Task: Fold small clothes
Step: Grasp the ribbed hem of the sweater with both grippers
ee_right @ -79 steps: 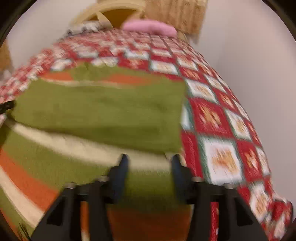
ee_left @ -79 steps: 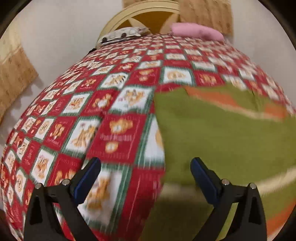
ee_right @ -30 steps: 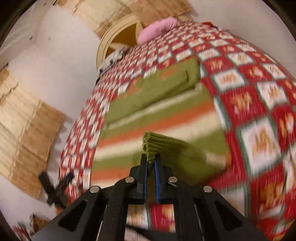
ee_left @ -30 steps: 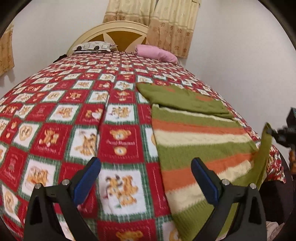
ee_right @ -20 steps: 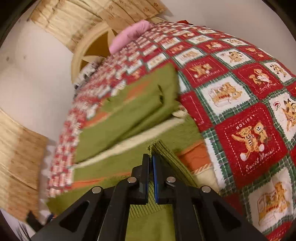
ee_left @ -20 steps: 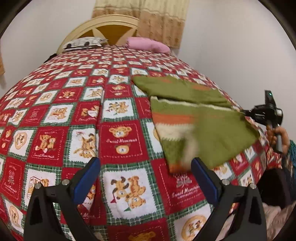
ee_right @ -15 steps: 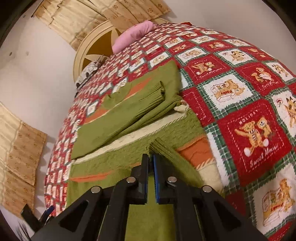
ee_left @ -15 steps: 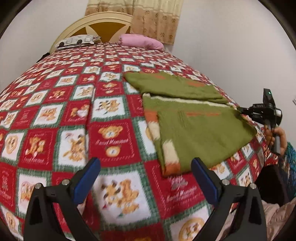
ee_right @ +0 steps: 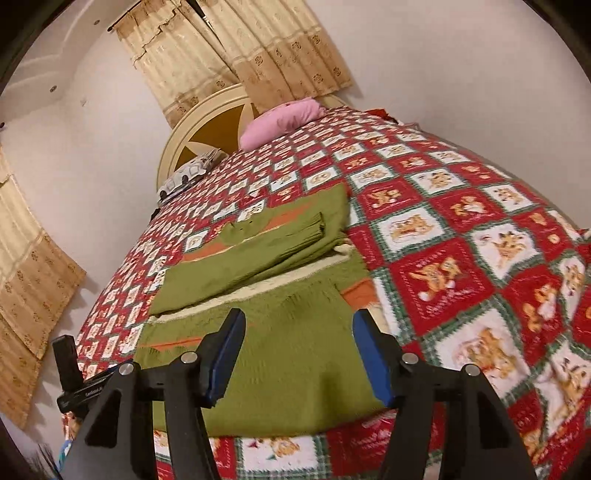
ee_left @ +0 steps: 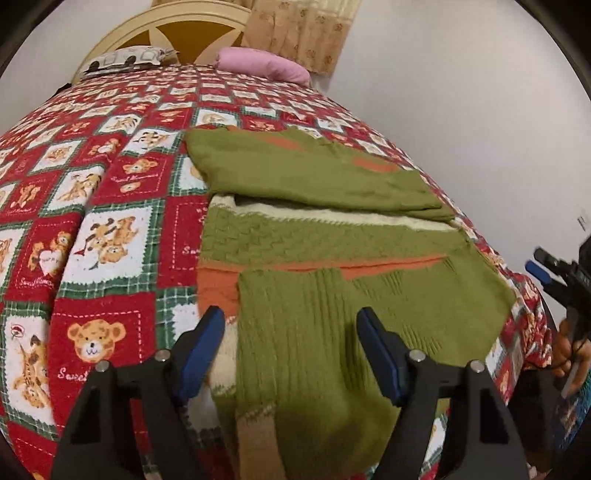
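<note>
A green knitted sweater (ee_left: 332, 236) with orange and cream stripes lies flat on the bed, a sleeve folded across its upper part (ee_left: 295, 173). Its lower part is folded up over the stripes. My left gripper (ee_left: 290, 343) hovers over the near left corner of that fold. Its jaws are closing and the pads do not press on the cloth. At the right edge of the left wrist view a hand (ee_left: 569, 347) holds my right gripper (ee_left: 537, 261). In its own view the right gripper (ee_right: 297, 354) stands over the sweater (ee_right: 280, 295), jaws opening, nothing pinched.
A red and green quilt (ee_left: 110, 184) with teddy-bear squares covers the bed. A pink pillow (ee_left: 262, 64) and a patterned pillow (ee_left: 125, 59) lie by the round headboard (ee_left: 177, 33). A white wall runs along the bed's right side, with curtains behind.
My right gripper let go of the sweater's hem after carrying it over, and the fold now lies flat. My left gripper came closer to the sweater and its jaws narrowed.
</note>
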Demonstrator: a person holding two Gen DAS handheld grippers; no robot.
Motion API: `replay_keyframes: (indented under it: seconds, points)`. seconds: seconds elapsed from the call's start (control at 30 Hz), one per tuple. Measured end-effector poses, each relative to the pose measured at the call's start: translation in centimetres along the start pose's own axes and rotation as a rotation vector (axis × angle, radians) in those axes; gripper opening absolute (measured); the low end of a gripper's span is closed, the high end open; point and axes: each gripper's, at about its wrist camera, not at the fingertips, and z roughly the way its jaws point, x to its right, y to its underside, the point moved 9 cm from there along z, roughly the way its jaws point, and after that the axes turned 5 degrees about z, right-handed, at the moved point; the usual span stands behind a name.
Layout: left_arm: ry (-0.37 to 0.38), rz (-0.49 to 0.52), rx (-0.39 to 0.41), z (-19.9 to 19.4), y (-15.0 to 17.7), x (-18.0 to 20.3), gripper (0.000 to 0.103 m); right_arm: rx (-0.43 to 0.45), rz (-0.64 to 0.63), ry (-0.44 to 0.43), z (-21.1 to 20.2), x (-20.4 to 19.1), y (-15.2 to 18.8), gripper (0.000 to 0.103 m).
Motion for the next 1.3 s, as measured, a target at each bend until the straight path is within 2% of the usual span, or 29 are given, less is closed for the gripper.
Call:
replay_keyframes:
  seconds: [0.1, 0.13, 0.17, 0.2, 0.3, 0.4, 0.53, 0.6, 0.7, 0.77, 0.87, 0.97, 1.1, 1.13, 1.17, 1.2, 1.23, 1.27, 1.3]
  points:
    - [0.022, -0.009, -0.001, -0.2, 0.2, 0.4, 0.074, 0.003, 0.000, 0.025, -0.3, 0.9, 0.4, 0.061]
    - [0.042, -0.012, -0.006, -0.5, 0.3, 0.7, 0.063, 0.004, 0.002, 0.031, -0.3, 1.3, 0.5, 0.061]
    - [0.060, -0.008, -0.014, -0.4, 0.3, 1.2, 0.047, 0.004, 0.006, 0.035, -0.3, 1.6, 0.5, 0.061]
    - [0.063, 0.004, -0.020, -0.3, 0.3, 1.5, 0.043, 0.005, 0.012, 0.041, -0.4, 1.9, 0.6, 0.061]
    - [0.030, 0.031, -0.032, 0.2, 0.4, 1.8, 0.043, 0.002, 0.035, 0.042, -0.4, 2.6, 0.7, 0.061]
    - [0.021, 0.002, -0.043, 0.9, 0.2, 1.0, 0.047, 0.006, 0.042, 0.048, -0.6, 3.1, 0.8, 0.061]
    - [0.068, -0.029, -0.042, 1.2, -0.4, 1.4, 0.072, 0.021, 0.014, 0.083, -0.9, 3.5, 0.5, 0.061]
    - [0.042, -0.028, -0.033, 1.5, -0.6, 1.8, 0.073, 0.022, -0.031, 0.108, -0.9, 3.2, 0.2, 0.061]
    - [0.019, -0.022, -0.014, 1.6, -0.6, 2.1, 0.062, 0.006, -0.128, 0.121, -0.1, 2.2, -0.3, 0.061]
    - [0.022, -0.039, -0.012, 1.6, -0.4, 2.0, 0.042, -0.023, -0.195, 0.130, 1.2, 1.4, -0.3, 0.061]
    - [0.017, -0.061, -0.012, 1.4, -0.3, 1.4, 0.030, -0.064, -0.292, 0.143, 3.9, 0.2, -0.1, 0.061]
    - [0.028, -0.100, -0.014, 1.3, -0.2, 1.0, 0.026, -0.107, -0.361, 0.153, 6.7, -0.7, 0.4, 0.061]
    - [0.026, -0.085, -0.026, 1.5, -0.1, 1.1, 0.030, -0.221, -0.463, 0.185, 10.4, -1.1, 2.8, 0.060]
    - [0.032, -0.081, -0.032, 1.7, -0.2, 1.2, 0.035, -0.205, -0.494, 0.204, 10.5, -1.2, 3.0, 0.055]
    - [0.044, -0.086, -0.032, 1.8, -0.2, 1.3, 0.041, -0.191, -0.520, 0.203, 10.4, -1.6, 3.3, 0.035]
    - [0.057, -0.096, -0.028, 1.8, -0.3, 1.3, 0.044, -0.197, -0.523, 0.193, 10.2, -1.8, 3.5, 0.015]
    - [0.061, -0.111, -0.020, 1.8, -0.5, 1.3, 0.044, -0.198, -0.520, 0.192, 10.0, -2.0, 3.5, 0.013]
    - [0.056, -0.121, -0.008, 1.8, -0.7, 1.3, 0.037, -0.189, -0.517, 0.196, 9.7, -2.1, 3.4, 0.010]
    - [0.041, -0.125, -0.001, 1.7, -0.8, 1.2, 0.025, -0.170, -0.508, 0.197, 9.1, -2.1, 3.2, 0.010]
